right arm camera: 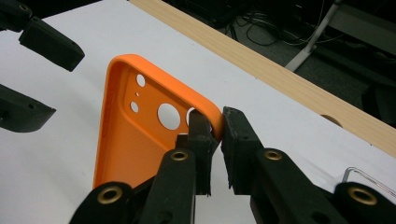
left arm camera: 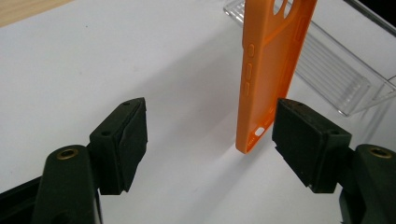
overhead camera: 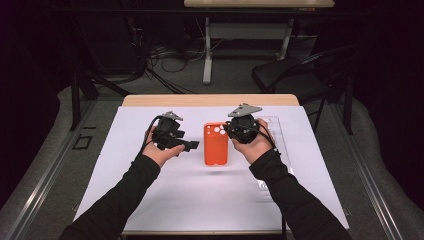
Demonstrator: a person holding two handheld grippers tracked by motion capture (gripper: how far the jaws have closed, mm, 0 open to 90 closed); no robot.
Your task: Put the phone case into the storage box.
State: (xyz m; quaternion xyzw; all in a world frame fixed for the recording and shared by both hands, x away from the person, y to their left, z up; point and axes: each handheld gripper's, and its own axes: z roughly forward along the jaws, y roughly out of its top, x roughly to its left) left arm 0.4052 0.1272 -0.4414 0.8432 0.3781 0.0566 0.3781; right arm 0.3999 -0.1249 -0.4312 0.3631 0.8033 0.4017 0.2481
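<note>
**Orange phone case held at one corner**

The orange phone case is lifted above the white tabletop, its top corner pinched between the right gripper jaws. The left gripper, jaws spread, flanks its lower end. A clear stand lies behind.

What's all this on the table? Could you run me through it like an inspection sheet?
Surface: white sheet over a wooden table.
Job's things: orange phone case, camera holes at its far end, lifted by one corner.
Clutter: clear plastic stand lying beyond the case.
Grippers: right gripper has its fingers shut on the case's rim beside the camera holes; left gripper is open, one finger close to the case's lower edge, not gripping.
Cables: a black cable trails from the left gripper; more lie tangled on the floor behind.
Surroundings: dark room, black chair, a second table's legs.
</note>
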